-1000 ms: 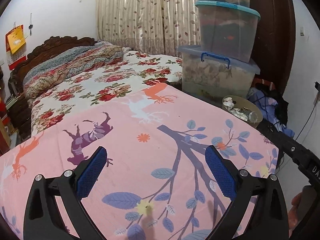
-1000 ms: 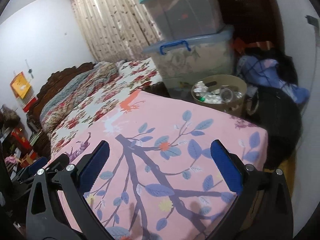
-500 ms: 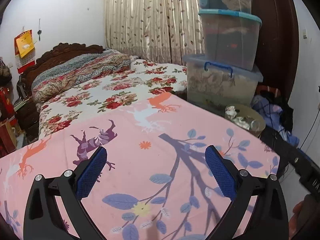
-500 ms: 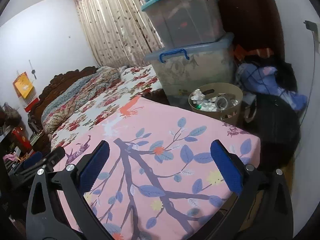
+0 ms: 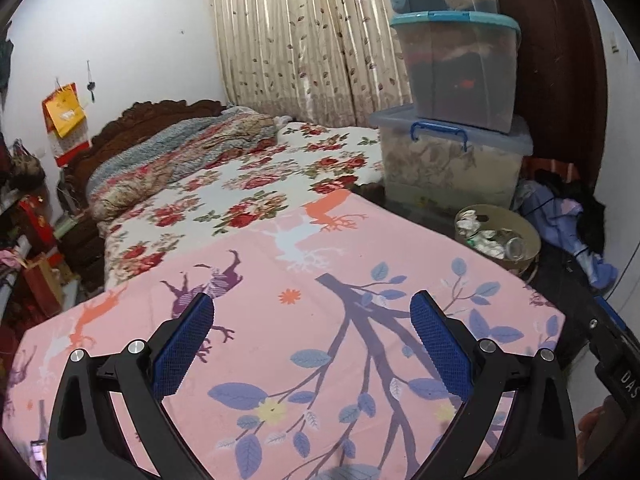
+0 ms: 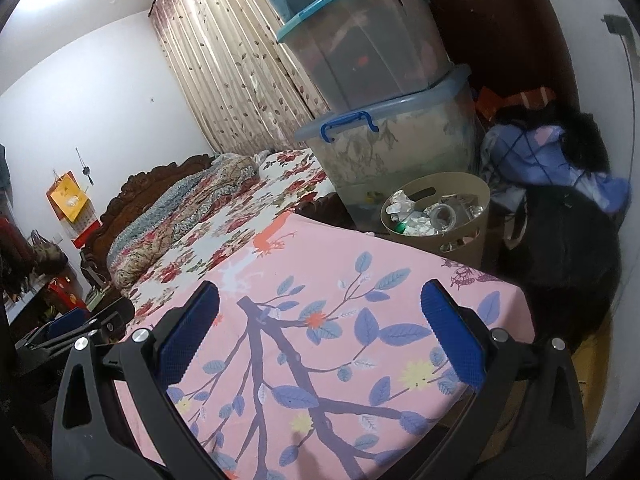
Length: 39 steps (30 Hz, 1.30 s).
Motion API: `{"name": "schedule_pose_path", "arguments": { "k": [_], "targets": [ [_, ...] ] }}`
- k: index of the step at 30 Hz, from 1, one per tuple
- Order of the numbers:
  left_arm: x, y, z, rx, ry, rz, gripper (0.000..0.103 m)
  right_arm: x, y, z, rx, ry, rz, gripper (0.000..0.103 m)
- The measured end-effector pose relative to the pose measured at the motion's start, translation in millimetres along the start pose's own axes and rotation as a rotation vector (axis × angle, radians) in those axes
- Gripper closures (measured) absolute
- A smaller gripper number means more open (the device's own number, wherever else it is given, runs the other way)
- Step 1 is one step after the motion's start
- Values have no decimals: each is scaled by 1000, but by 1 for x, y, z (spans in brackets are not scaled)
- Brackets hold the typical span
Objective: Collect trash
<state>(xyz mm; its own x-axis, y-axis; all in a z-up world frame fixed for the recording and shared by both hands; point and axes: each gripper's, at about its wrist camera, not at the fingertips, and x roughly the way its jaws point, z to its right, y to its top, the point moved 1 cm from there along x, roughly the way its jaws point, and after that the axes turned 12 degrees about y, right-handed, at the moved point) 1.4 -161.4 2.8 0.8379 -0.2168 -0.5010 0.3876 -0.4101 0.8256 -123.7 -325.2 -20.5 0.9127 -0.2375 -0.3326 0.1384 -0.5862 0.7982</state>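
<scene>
Jaws spread wide on both grippers above a pink leaf-print cloth, with nothing between them.

Left gripper [image 5: 312, 336] fills the bottom of the left wrist view and the right gripper [image 6: 320, 328] the bottom of the right wrist view, each hovering over the pink cloth [image 5: 320, 320] that lies bare of litter. Beyond the cloth's far right corner, at right of centre in both frames, stands a tan trash bin [image 6: 472, 216] holding crumpled paper and what looks like a clear bottle or jar. Behind the bin rise stacked plastic storage boxes [image 6: 384, 92], a heap of clothes [image 6: 552, 152] to their right. Further back, left of centre, stretches a floral bed [image 5: 248, 184], and a patterned curtain [image 5: 304, 40] hangs at the upper middle.
</scene>
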Motion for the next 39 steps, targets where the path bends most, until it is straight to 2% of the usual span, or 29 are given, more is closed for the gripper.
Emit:
{"name": "schedule_pose_path", "arguments": {
  "k": [9,31,39],
  "targets": [
    [-1,-2,11,-3,5,-16,8,-5,-2,15,14,-3,-12,3],
    [-7,-8,4,4,65,-17,8,-2,-7,5,-8,21,-30,3],
    [-8,-7,1,-13,63,-6,8,-1,-5,4,-10,20,-18,3]
  ]
}}
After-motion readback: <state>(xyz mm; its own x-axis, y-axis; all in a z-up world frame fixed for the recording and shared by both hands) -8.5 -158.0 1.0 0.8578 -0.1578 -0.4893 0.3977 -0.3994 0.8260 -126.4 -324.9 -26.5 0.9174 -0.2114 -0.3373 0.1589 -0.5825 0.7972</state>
